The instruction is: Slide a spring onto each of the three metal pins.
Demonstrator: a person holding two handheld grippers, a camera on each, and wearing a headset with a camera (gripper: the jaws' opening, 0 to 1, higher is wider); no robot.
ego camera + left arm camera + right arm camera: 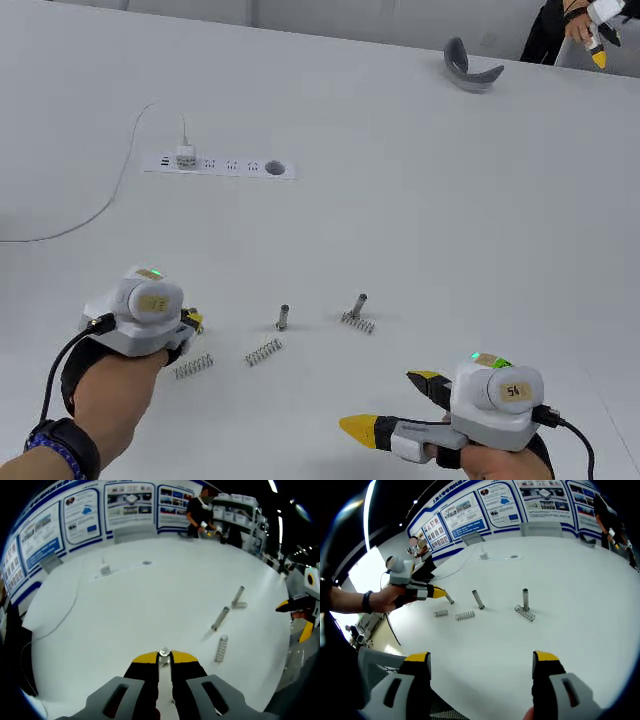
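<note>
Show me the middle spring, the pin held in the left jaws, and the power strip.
middle spring [264,351], head view, centre of its coil.
held pin [164,655], left gripper view, its round top end between the jaws.
power strip [230,166], head view, middle of its body.

This looks like a lab or demonstration hall, not a home. A very large white table takes up the room. Behind the table's far edge runs a wall of blue-framed poster boards, and shelves of boxes stand off its far corner. A power strip with a charger plugged in lies on the table. A second person stands at the table's far edge, and strip lights hang above it.
</note>
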